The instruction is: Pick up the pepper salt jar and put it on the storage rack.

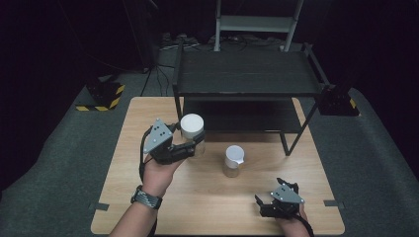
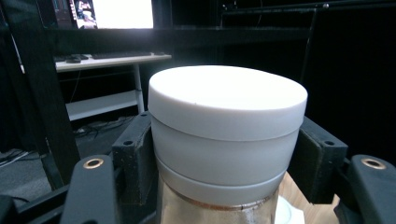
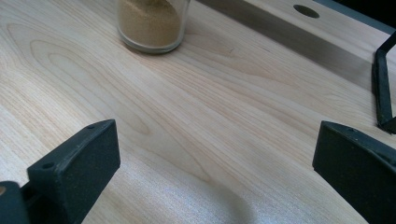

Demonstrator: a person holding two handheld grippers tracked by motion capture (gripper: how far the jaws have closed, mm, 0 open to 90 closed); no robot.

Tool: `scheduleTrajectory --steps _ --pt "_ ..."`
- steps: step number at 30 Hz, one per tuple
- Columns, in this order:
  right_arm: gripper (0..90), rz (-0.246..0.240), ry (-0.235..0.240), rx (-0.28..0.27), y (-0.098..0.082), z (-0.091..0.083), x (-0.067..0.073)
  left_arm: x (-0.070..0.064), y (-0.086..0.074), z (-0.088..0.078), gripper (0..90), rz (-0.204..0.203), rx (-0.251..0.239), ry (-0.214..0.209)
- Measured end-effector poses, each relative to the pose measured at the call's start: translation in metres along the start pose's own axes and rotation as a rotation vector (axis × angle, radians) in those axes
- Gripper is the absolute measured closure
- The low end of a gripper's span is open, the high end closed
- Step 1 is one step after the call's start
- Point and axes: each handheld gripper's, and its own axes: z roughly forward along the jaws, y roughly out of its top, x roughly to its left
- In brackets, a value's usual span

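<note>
My left gripper (image 1: 196, 143) is shut on a glass jar (image 1: 192, 126) with a white lid, at the table's left middle. In the left gripper view the jar (image 2: 227, 107) stands upright with both jaws pressed on its sides below the lid, and brown powder shows in it. It appears raised a little off the table. A second white-lidded jar (image 1: 233, 160) of brown powder stands on the table's middle, and its base (image 3: 152, 23) shows in the right gripper view. My right gripper (image 1: 270, 191) rests low near the front right, open (image 3: 215, 163) and holding nothing.
A black two-tier rack (image 1: 247, 74) stands across the back of the wooden table (image 1: 207, 207), and one of its legs (image 3: 383, 88) comes down to the right of the second jar. Grey carpet surrounds the table.
</note>
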Motion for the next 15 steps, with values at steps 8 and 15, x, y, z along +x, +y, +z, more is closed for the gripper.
scheduleTrajectory --steps 8,15 --pt "0.0 0.001 -0.001 -0.001 0.000 0.000 0.000 0.001 0.018 0.003 33.7 0.012 -0.022 0.005" --pt "0.0 0.002 0.000 -0.002 0.000 0.000 0.000 0.006 0.035 0.009 33.7 0.004 -0.039 0.005"
